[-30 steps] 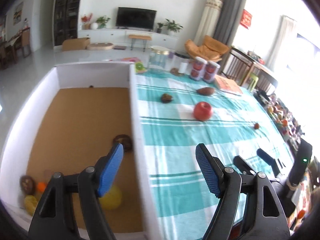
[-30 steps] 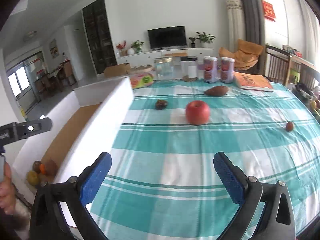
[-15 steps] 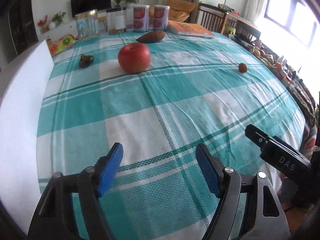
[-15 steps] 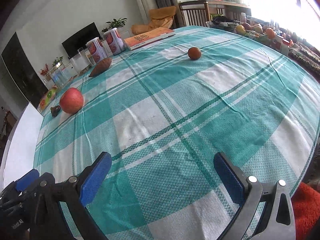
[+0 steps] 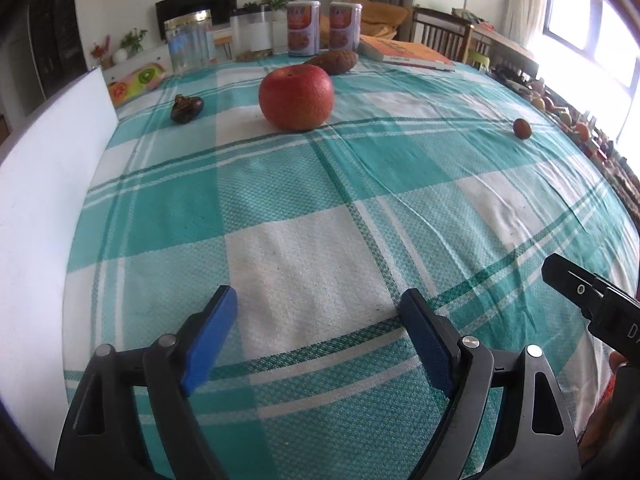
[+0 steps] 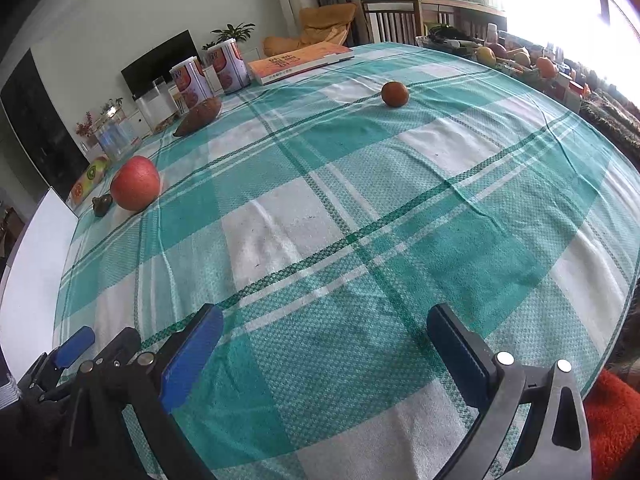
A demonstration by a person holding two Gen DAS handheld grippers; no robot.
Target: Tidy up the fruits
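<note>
A red apple (image 5: 296,98) lies on the teal checked tablecloth (image 5: 360,208), far ahead of my open, empty left gripper (image 5: 320,320). A dark shrivelled fruit (image 5: 187,109) lies left of it, a brown sweet potato (image 5: 334,61) behind it, and a small brown-orange fruit (image 5: 522,128) at the right. In the right wrist view the apple (image 6: 135,189) is far left and the small fruit (image 6: 395,94) is ahead. My right gripper (image 6: 324,336) is open and empty over the cloth. The white box wall (image 5: 44,208) stands at the left.
Two printed cans (image 5: 324,28), clear jars (image 5: 188,48) and an orange book (image 5: 408,54) stand along the far table edge. A fruit-print pouch (image 5: 136,82) lies by the box. Chairs and clutter sit beyond the right edge.
The left gripper swung right from over the box to over the cloth and came closer to the apple. The right gripper turned right towards the small fruit. Both stayed open.
</note>
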